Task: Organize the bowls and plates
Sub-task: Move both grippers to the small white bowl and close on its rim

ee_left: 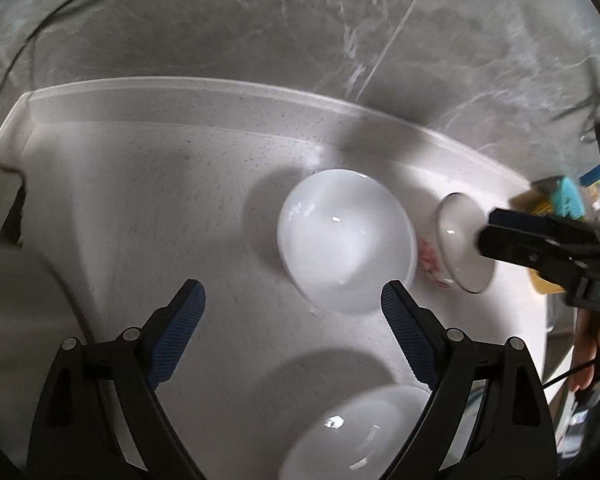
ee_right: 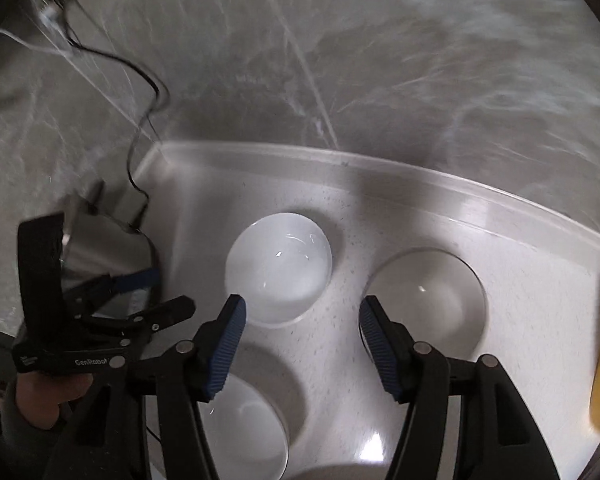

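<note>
White glazed bowls sit open side up on the speckled pale surface [ee_right: 332,360]. The middle bowl [ee_right: 279,268] lies just ahead of the right gripper [ee_right: 302,312], slightly left of its gap; the smaller bowl [ee_right: 428,300] sits just off its right finger. Both the right gripper and the left gripper [ee_left: 292,300] have their jaws spread wide, holding nothing. I'd judge the right one nearer the smaller bowl. A third bowl [ee_right: 248,428] lies under its left finger.

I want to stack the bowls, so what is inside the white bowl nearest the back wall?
The white bowl looks empty: only glossy white interior with small light glints shows in both views. The counter beneath it is covered, so anything under it cannot be seen.
</note>
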